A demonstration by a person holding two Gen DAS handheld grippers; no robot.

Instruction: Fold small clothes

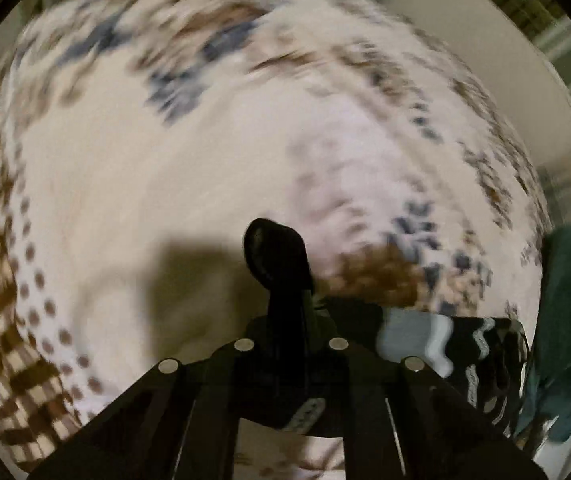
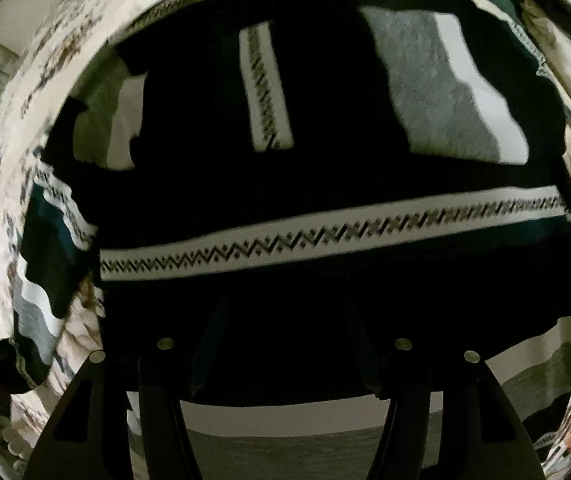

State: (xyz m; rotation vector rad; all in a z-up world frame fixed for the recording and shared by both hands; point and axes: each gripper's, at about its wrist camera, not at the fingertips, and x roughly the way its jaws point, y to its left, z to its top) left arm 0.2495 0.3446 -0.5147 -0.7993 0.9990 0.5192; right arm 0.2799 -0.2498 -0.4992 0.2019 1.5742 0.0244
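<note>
Black knitwear (image 2: 325, 120) with white zigzag bands and grey-and-white patches is lying spread across the patterned bedspread (image 2: 17, 128), filling nearly all of my right wrist view. I am holding my right gripper (image 2: 285, 344) low over its near edge with the fingers (image 2: 157, 400) standing wide apart, black fabric lying between them, though I cannot tell whether they are touching it. In my left wrist view, blurred by motion, my left gripper (image 1: 281, 264) is showing its black fingers pressed together in one dark tip over the bare, pale middle of the bedspread (image 1: 157, 168), gripping nothing that I can make out. The same black garment (image 1: 473, 344) is lying at the near right, just beside a dark teal cloth (image 1: 569, 320).
</note>
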